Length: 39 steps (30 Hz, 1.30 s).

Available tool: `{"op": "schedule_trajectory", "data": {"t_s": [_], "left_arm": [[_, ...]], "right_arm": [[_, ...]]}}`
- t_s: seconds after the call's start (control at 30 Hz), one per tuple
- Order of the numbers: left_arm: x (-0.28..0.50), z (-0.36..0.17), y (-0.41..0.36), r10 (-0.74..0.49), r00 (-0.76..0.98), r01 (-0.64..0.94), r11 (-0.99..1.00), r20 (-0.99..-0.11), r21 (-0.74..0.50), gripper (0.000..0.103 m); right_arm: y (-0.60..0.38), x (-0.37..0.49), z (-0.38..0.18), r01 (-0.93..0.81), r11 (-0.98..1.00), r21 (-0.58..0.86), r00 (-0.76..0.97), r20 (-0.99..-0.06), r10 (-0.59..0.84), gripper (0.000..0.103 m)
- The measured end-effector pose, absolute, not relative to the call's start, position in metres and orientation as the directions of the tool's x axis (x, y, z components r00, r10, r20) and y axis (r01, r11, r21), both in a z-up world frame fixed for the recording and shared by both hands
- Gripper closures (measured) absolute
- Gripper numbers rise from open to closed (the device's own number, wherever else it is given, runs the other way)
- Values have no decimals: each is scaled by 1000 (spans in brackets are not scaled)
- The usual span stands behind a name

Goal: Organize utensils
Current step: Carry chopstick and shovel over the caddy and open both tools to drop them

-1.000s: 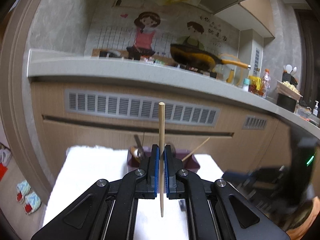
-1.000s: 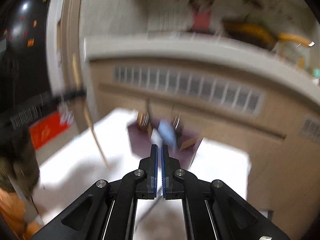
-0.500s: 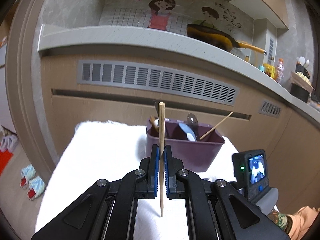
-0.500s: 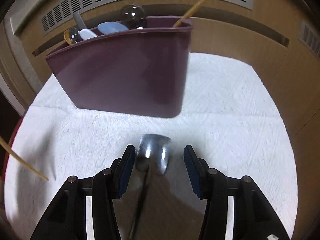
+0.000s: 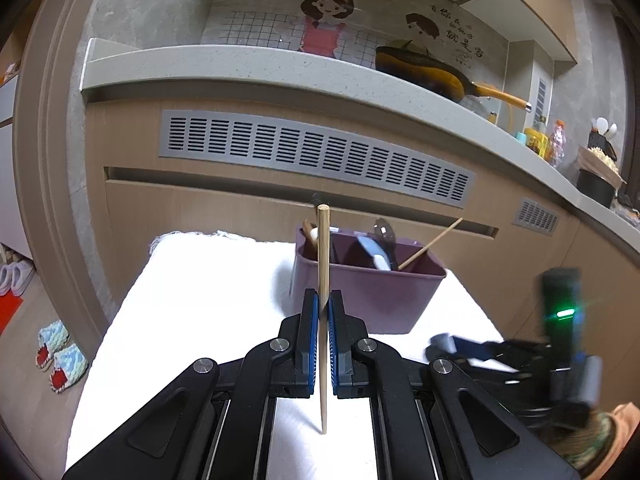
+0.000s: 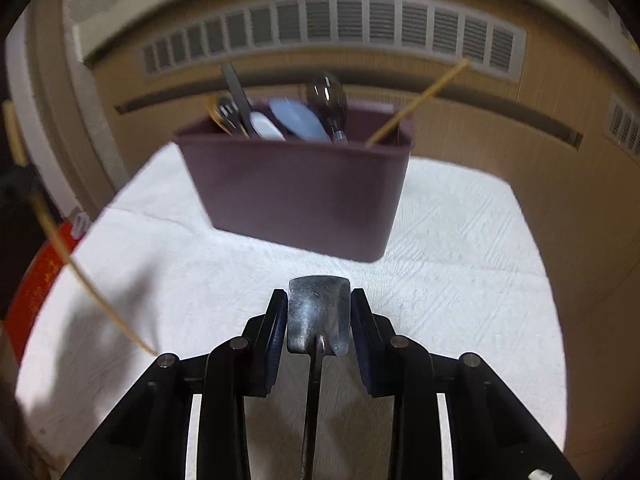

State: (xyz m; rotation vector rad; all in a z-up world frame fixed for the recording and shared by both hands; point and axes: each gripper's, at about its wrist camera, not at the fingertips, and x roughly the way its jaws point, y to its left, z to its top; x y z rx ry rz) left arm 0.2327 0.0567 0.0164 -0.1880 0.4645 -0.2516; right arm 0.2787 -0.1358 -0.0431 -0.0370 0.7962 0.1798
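Chopstick [image 5: 323, 280] pinched by left gripper [image 5: 323, 312]; right gripper [image 6: 319, 316] closing around spoon [image 6: 318, 316].

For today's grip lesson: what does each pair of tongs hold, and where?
Left tongs: wooden chopstick, gripped below its middle. Right tongs: closing around the metal spoon bowl.

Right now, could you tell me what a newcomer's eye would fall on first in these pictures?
First, the wooden chopstick standing upright in the shut left claw, over the white cloth. Next, the metal spoon lying on the cloth between the right claw pads, which have just been closing on its bowl. Behind both, the purple bin already holds spoons and another chopstick.
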Motion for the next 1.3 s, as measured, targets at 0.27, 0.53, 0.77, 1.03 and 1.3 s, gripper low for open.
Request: {"op": "schedule_trajectory", "data": {"t_s": [0.27,0.53,0.77,1.03,1.3], "left_arm": [[243,91,50,-368,880,296,920,-300,-258,98],[272,152,33,-357,920,338,932,-163,-131,98],[321,149,27,-352,919,333,934,-178,-127,98],[380,99,20,-339,902,313,940,-267,-135,98],[405,41,13,-339,865,302,941,-371,-154,98]], "right_arm": [[-140,235,84,-270,963,19,870,-424,252,74],[-157,274,164,-308,950,45,945,-102,311,74],[-158,327,147,-314,948,43,947,-53,316,74],[-143,385,91,-262,965,15,960,-102,262,74],[-138,405,38,-246,968,-45,946,-227,230,74]]}}
